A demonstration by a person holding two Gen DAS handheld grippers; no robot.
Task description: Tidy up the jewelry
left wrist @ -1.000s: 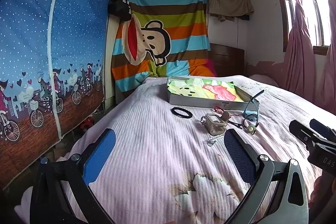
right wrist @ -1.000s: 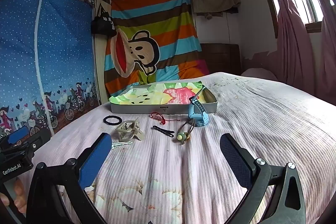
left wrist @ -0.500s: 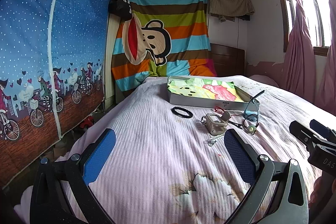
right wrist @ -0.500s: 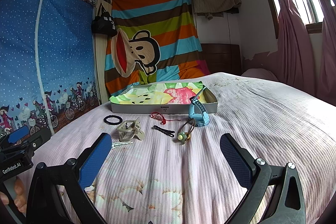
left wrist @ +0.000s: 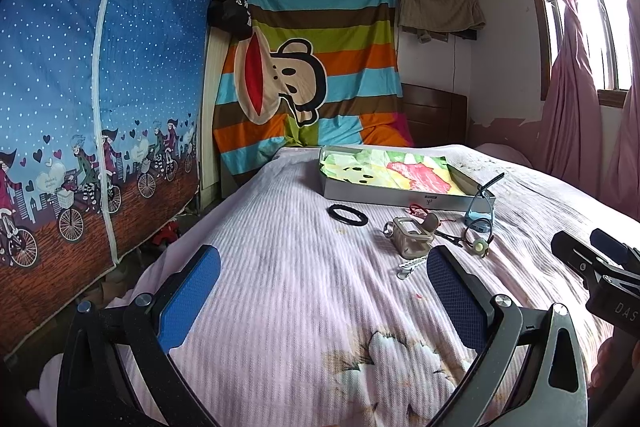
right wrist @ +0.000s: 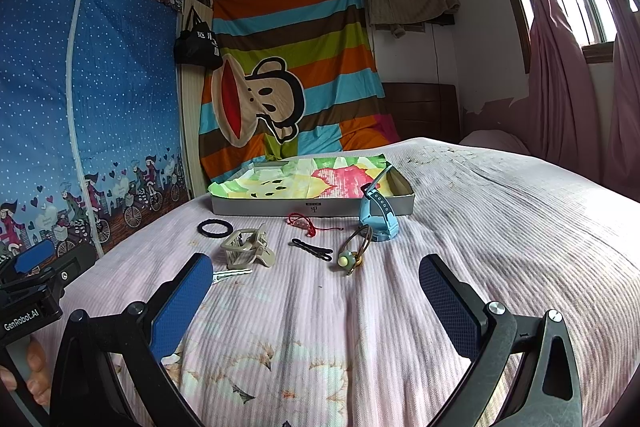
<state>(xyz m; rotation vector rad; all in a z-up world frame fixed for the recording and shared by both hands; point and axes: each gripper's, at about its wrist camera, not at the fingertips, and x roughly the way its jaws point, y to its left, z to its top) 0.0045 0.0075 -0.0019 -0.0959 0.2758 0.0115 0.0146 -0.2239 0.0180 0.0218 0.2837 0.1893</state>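
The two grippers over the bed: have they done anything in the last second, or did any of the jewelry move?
Nothing visibly changed. The left gripper and right gripper hang open and empty above the bedspread, as before. The blue watch, hair claw, black hair tie and red string lie where they were, in front of the box.

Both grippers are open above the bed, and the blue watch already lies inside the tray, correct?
Not quite. Both grippers, left and right, are open, but the right wrist view shows the blue watch on the bedspread, leaning against the front wall of the tray, not inside.
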